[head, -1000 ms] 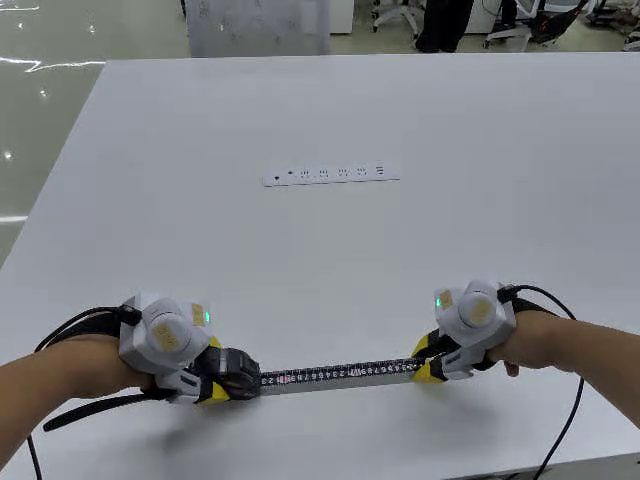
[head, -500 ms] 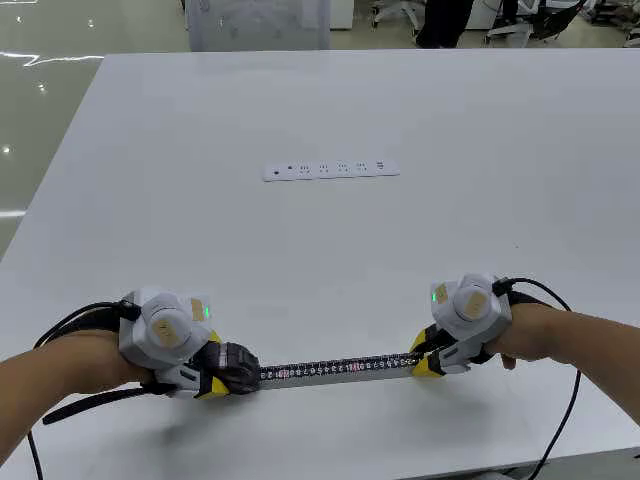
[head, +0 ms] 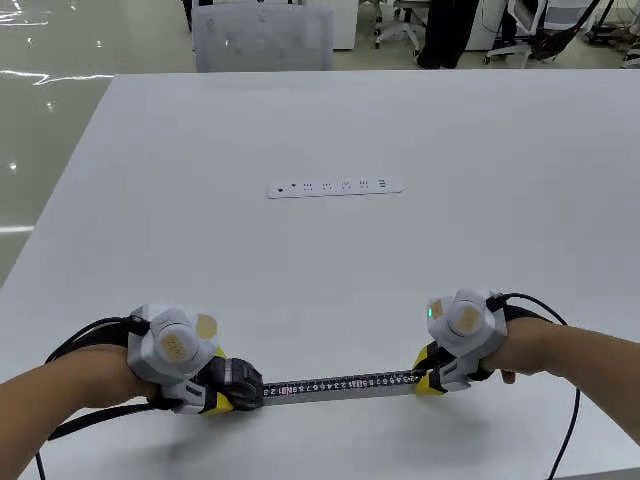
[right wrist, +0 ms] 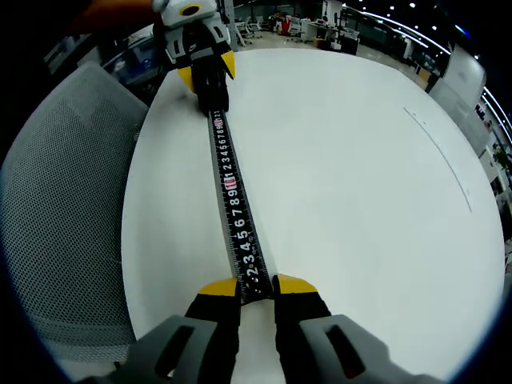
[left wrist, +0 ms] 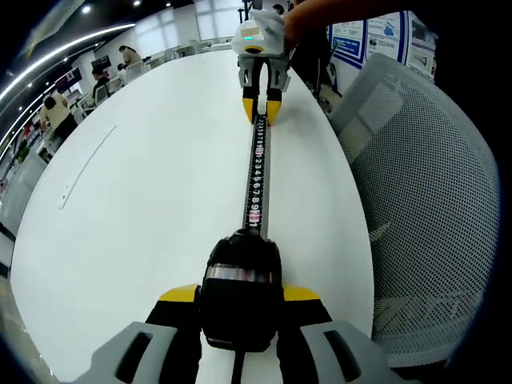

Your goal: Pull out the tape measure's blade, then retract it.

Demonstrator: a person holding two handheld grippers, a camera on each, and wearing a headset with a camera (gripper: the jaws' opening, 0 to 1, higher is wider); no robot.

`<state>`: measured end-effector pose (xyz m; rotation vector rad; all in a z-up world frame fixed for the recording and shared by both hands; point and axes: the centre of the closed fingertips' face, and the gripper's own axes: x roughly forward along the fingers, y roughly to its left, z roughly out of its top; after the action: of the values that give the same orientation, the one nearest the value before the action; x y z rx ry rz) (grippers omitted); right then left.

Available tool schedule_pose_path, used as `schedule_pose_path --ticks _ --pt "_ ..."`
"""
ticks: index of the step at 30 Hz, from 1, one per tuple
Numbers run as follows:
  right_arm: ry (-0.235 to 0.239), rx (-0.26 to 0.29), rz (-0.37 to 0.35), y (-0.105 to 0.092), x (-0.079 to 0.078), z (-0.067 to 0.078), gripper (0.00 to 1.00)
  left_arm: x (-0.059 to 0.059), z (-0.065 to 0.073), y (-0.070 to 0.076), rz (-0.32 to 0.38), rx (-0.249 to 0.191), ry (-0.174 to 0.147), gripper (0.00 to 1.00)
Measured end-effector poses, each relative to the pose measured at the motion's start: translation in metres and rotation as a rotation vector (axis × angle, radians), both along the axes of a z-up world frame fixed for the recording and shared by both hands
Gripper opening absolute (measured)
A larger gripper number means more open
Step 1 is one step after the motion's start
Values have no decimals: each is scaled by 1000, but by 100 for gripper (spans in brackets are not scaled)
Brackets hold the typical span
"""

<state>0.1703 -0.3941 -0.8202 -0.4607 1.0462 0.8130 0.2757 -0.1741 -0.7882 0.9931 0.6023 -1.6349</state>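
Head view: left hand-held gripper [head: 226, 384] is clamped on the tape measure [head: 244, 381], right hand-held gripper [head: 421, 373] pinches the blade [head: 340, 384] tip, stretched along the desk [head: 330, 270]. Pull-out looks done; retraction remains.

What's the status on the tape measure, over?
Left gripper shut on tape measure case. Right gripper shut on blade, stretched along table. Power strip well clear.

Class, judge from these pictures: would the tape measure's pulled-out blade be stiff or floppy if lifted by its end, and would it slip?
The blade is a thin, narrow strip running straight between case and right gripper, so it would probably hold briefly, then sag. Its smooth printed face looks slippery, pinched only at the tip.
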Motion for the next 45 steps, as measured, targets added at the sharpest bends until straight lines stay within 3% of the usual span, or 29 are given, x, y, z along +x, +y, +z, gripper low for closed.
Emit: schedule_pose_path --ticks 4,7,9,11,14,16,18,20,21,26,31,33,35,40,45 --pt "-2 -3 -11 0 0 0 15 3 1 2 44 8 -10 34" --pt "-19 -11 -12 2 -1 1 15 5 2 5 114 2 20 34" --pt "-23 -7 -38 2 -1 1 15 10 4 9 178 -6 28 36" --pt "-24 30 -109 3 0 2 16 15 7 12 235 -30 41 41" --pt "-53 31 -112 4 -2 2 17 20 16 16 325 -87 89 47" --pt "-90 2 -101 2 -1 4 19 24 24 19 379 -138 117 50" --pt "-103 1 -140 0 -1 5 22 31 28 25 434 -174 120 54" --pt "-141 14 -189 -3 3 12 23 32 34 29 497 -213 165 58" --pt "-139 20 -205 -4 3 13 24 34 34 32 523 -216 169 60" --pt "-195 48 -261 -9 1 33 26 44 49 40 648 -338 224 70" --pt "-224 92 -350 -18 -7 45 29 42 52 54 704 -390 224 81" --pt "-239 114 -366 -19 -12 50 30 38 54 59 725 -400 240 84" --pt "-253 125 -379 -21 -18 54 33 36 57 65 737 -408 227 89" --pt "-263 149 -428 -27 -37 56 52 34 65 80 778 -452 191 99" --pt "-326 146 -485 -39 -49 67 68 27 72 90 812 -485 174 100"
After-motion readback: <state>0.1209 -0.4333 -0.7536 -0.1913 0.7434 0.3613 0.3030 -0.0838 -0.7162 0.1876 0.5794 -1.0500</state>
